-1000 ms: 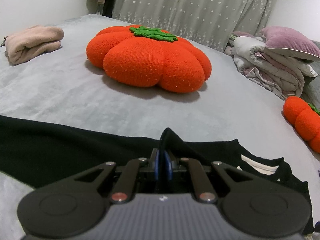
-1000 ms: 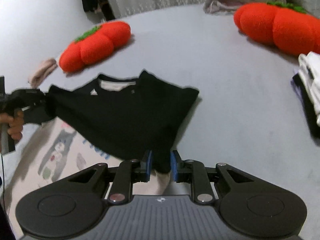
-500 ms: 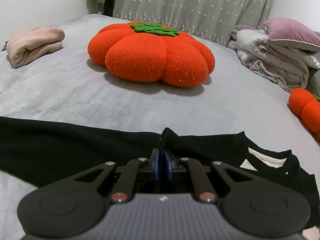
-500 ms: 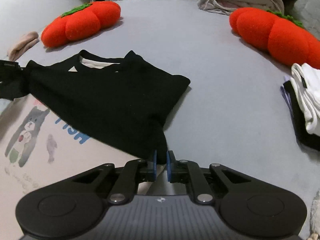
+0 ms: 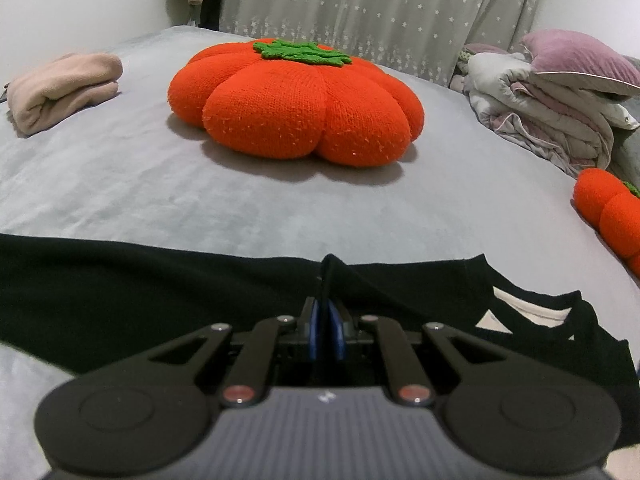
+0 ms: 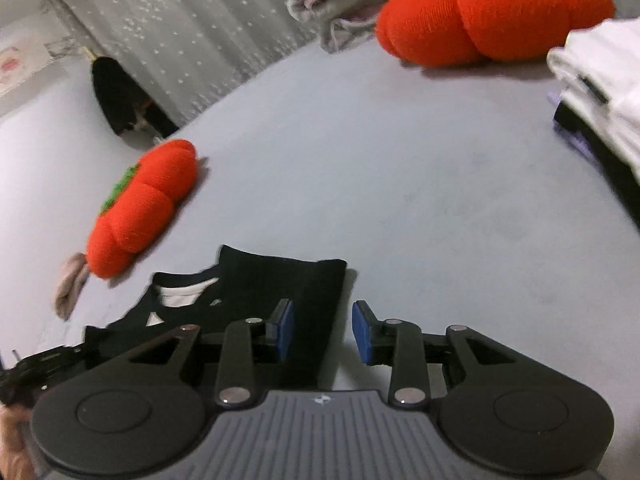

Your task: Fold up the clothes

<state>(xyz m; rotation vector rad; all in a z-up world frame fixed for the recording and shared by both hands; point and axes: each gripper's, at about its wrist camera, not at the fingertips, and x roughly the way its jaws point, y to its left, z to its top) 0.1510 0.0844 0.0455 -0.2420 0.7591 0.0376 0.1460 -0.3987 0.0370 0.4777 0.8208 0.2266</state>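
You're in a home bedroom: a grey bed [image 5: 280, 208] with a pumpkin cushion [image 5: 296, 104], piled quilts [image 5: 540, 112], a star-dotted curtain [image 5: 380, 8] and folded clothes [image 6: 600, 92].

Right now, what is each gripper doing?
Left gripper: shut on the black shirt.
Right gripper: open, jaws just opened, holding nothing.

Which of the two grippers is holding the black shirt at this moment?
The left gripper: it is shut on the black shirt. The right gripper is open, nothing between.
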